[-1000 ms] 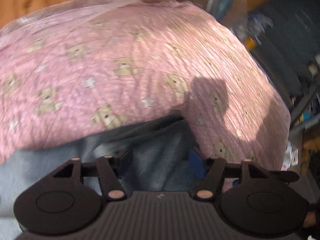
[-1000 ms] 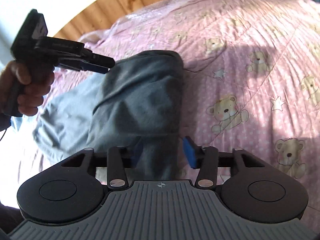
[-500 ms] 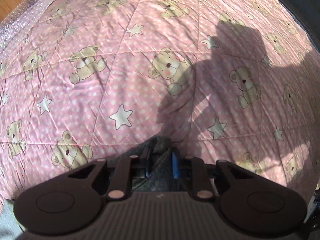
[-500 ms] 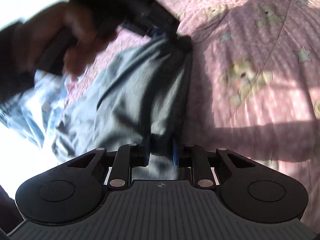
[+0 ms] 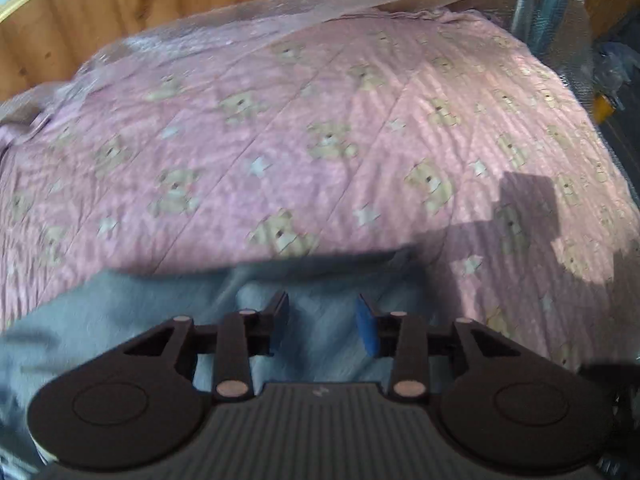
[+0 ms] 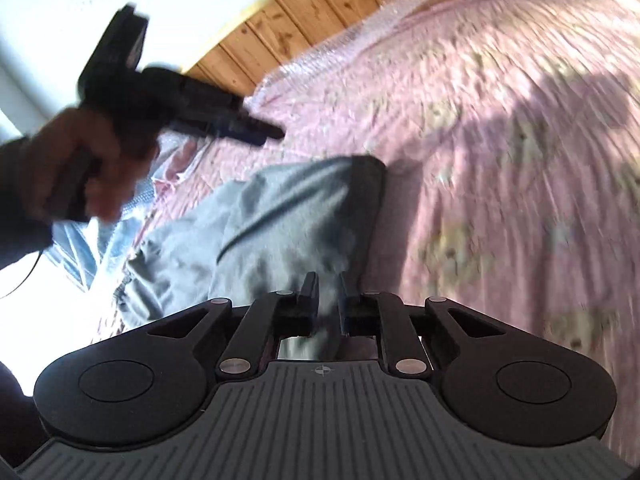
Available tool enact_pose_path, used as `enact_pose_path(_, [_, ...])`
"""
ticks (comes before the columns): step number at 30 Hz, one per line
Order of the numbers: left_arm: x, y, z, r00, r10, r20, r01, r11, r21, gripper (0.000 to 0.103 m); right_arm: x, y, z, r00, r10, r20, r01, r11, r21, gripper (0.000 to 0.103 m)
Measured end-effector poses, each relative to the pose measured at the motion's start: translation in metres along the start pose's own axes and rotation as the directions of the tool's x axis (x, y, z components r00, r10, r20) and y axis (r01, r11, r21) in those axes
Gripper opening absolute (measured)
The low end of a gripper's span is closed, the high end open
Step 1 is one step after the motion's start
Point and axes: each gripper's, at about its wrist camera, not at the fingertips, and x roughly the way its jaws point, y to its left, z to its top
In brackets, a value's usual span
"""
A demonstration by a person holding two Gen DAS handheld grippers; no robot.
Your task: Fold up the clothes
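Note:
A grey garment lies folded lengthwise on a pink bear-print quilt. My right gripper is shut on the garment's near end. My left gripper is open and empty, held just above the grey garment. It also shows in the right wrist view, lifted clear above the garment's far end, in a hand. Both views are motion-blurred.
The quilt covers the bed, with a wooden headboard and clear bubble wrap at its far edge. A light blue denim piece lies left of the garment. Clutter stands off the bed's right side.
My left gripper has let go of the garment's far end, opened and lifted back. My right gripper stays shut on the near end.

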Motion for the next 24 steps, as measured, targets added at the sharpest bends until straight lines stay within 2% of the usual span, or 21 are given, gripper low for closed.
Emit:
enact_pose_path(3, [0.002,0.015,-0.042,0.998,0.054,-0.036,-0.057,0.995,-0.082,0.037,0.050,0.012,0.035,1.000,0.006,-0.017,-0.008,0.992,-0.123,0.019])
enact_pose_path(5, [0.003,0.019,-0.065,0.997,0.059,-0.043,-0.064,0.989,-0.135,0.040,0.085,0.019,0.051,0.997,-0.015,-0.072,0.000,0.980,-0.201,0.019])
enact_pose_path(6, [0.006,0.020,-0.074,0.997,0.053,-0.048,-0.060,0.986,-0.157,0.043,0.099,0.019,0.055,0.993,-0.051,-0.108,0.023,0.969,-0.244,0.020])
enact_pose_path(7, [0.010,0.020,-0.081,0.998,0.042,-0.055,-0.051,0.983,-0.176,0.044,0.114,0.018,0.058,0.986,-0.091,-0.143,0.047,0.957,-0.288,0.007])
enact_pose_path(8, [0.013,0.020,-0.087,0.998,0.032,-0.056,-0.042,0.981,-0.191,0.044,0.118,0.011,0.062,0.981,-0.109,-0.161,0.062,0.960,-0.273,0.000])
enact_pose_path(10, [0.015,0.021,-0.096,0.999,0.018,-0.043,-0.027,0.975,-0.221,0.044,0.117,-0.001,0.073,0.976,-0.121,-0.179,0.084,0.975,-0.204,0.000])
enact_pose_path(11, [0.014,0.023,-0.100,1.000,0.009,-0.026,-0.015,0.970,-0.244,0.044,0.110,0.001,0.079,0.979,-0.116,-0.168,0.083,0.978,-0.190,0.008])
enact_pose_path(13, [0.012,0.028,-0.108,1.000,-0.019,0.005,0.019,0.957,-0.288,0.045,0.098,0.022,0.091,0.987,-0.083,-0.138,0.047,0.967,-0.249,0.018])
enact_pose_path(15, [0.016,0.031,-0.114,0.998,-0.057,0.016,0.059,0.946,-0.319,0.045,0.111,0.056,0.102,0.984,-0.029,-0.174,-0.033,0.940,-0.340,0.043])
enact_pose_path(16, [0.018,0.032,-0.116,0.997,-0.068,0.025,0.073,0.942,-0.328,0.045,0.120,0.074,0.106,0.981,-0.012,-0.195,-0.068,0.916,-0.394,0.061])
enact_pose_path(17, [0.018,0.032,-0.118,0.996,-0.076,0.038,0.084,0.939,-0.334,0.044,0.138,0.091,0.106,0.973,-0.026,-0.228,-0.083,0.887,-0.455,0.068])
enact_pose_path(19, [0.017,0.031,-0.121,0.992,-0.114,0.059,0.127,0.934,-0.333,0.041,0.175,0.121,0.100,0.952,-0.094,-0.292,-0.092,0.822,-0.562,0.070])
enact_pose_path(20, [0.016,0.029,-0.122,0.990,-0.129,0.062,0.142,0.936,-0.322,0.034,0.192,0.122,0.096,0.931,-0.140,-0.336,-0.089,0.808,-0.583,0.059])
enact_pose_path(21, [0.014,0.027,-0.123,0.988,-0.142,0.062,0.154,0.940,-0.305,0.026,0.209,0.122,0.093,0.906,-0.187,-0.380,-0.088,0.795,-0.600,0.043])
enact_pose_path(22, [0.011,0.026,-0.125,0.986,-0.155,0.065,0.167,0.941,-0.294,0.023,0.214,0.117,0.099,0.894,-0.181,-0.411,-0.097,0.816,-0.570,0.013])
enact_pose_path(23, [0.008,0.028,-0.129,0.982,-0.175,0.069,0.188,0.936,-0.299,0.020,0.217,0.112,0.105,0.884,-0.166,-0.438,-0.106,0.840,-0.532,0.010])
enact_pose_path(24, [0.007,0.030,-0.133,0.977,-0.199,0.072,0.212,0.927,-0.309,0.017,0.215,0.110,0.113,0.887,-0.163,-0.431,-0.092,0.854,-0.512,0.008])
